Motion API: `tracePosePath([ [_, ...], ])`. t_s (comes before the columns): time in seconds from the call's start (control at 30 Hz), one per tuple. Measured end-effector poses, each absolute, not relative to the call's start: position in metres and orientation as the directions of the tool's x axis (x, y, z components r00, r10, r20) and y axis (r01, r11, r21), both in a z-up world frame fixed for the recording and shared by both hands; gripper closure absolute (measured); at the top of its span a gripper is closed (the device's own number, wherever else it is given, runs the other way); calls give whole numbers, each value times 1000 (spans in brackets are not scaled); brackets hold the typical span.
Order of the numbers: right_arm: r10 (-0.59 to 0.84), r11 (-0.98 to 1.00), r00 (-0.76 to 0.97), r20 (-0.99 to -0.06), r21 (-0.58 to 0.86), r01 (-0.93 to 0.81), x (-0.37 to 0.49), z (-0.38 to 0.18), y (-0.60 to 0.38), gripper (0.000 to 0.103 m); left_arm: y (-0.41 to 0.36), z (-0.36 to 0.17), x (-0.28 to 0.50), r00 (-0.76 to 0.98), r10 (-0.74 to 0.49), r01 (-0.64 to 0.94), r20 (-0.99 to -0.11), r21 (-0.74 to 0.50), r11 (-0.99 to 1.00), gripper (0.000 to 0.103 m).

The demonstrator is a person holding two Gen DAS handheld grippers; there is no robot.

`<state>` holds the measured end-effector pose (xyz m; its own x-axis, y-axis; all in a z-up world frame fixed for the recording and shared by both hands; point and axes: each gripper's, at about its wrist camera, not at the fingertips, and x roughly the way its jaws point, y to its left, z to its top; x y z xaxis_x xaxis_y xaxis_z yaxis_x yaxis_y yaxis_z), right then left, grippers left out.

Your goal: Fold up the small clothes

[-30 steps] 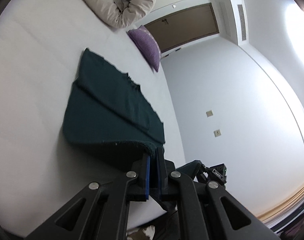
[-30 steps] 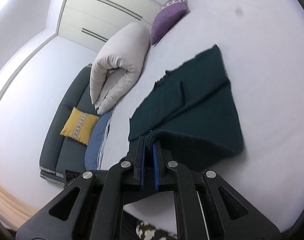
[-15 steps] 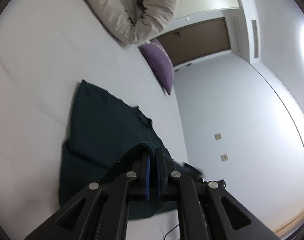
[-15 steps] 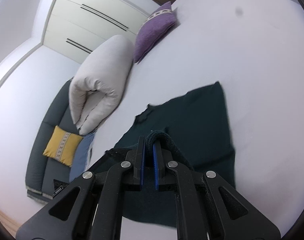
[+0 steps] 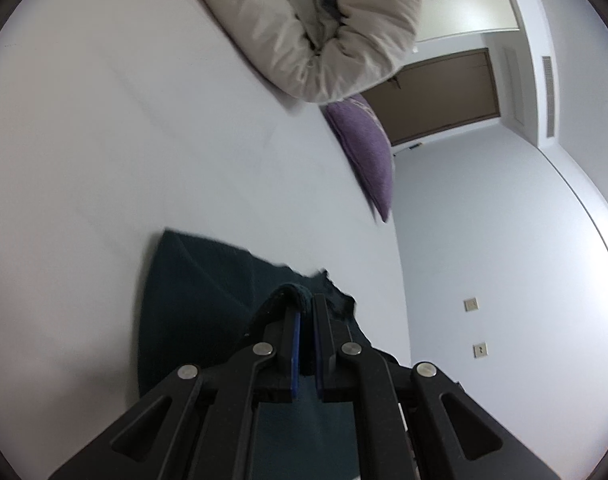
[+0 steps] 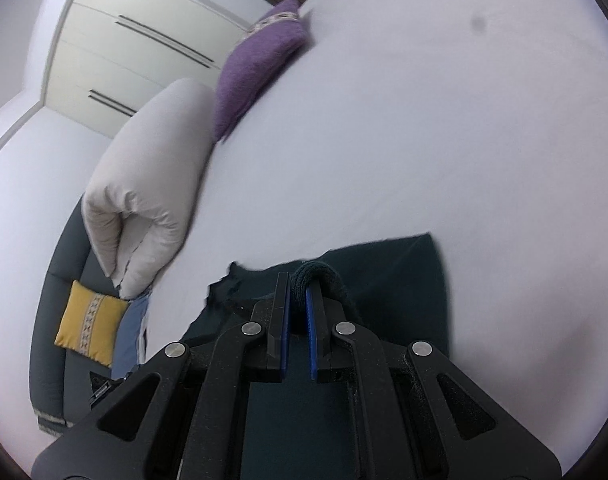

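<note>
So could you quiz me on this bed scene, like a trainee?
1. True or false: both tongs, left and right, pinch the dark green knitted garment.
2. Which lies nearer the purple square cushion: A the rolled beige duvet, B the yellow cushion?
3. The garment rests on the ___ bed sheet.

Key: 1 true; 2 A; 3 white.

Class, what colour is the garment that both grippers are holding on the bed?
Dark teal green, a plain knit: the garment shows best in the right wrist view.
</note>
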<state>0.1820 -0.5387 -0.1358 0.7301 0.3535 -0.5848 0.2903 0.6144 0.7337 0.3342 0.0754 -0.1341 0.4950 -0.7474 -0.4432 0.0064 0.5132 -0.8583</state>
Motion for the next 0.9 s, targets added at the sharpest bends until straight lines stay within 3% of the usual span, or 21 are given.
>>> tracePosePath([
  [0.33, 299, 617, 712, -635, 698, 363, 221, -175, -554, 96, 70, -171, 365, 485, -703, -65, -520, -823, 564, 96],
  [0.4, 331, 586, 718, -612, 730, 352, 224, -184, -558, 90, 70, -174, 367, 478, -695, -72, -538, -812, 579, 84],
  [0.43, 346, 561, 733, -586, 755, 339, 223, -187, -562, 88, 70, -173, 367, 477, -705, -65, -525, -821, 568, 73],
  [0.47, 335, 558, 743, -580, 757, 339, 216, -186, -563, 83, 72, -169, 366, 482, -713, -55, -509, -830, 555, 60],
  [0.57, 267, 548, 784, -561, 758, 355, 196, -179, -573, 62, 82, -149, 361, 534, -698, -31, -477, -836, 547, 36],
  [0.73, 250, 606, 776, -579, 719, 342, 168, -158, -561, 62, 85, -125, 340, 564, -684, 2, -462, -828, 561, 36],
  [0.9, 343, 703, 742, -577, 681, 205, 158, -137, -494, 62, 39, -109, 301, 534, -663, 115, -524, -732, 672, 36],
])
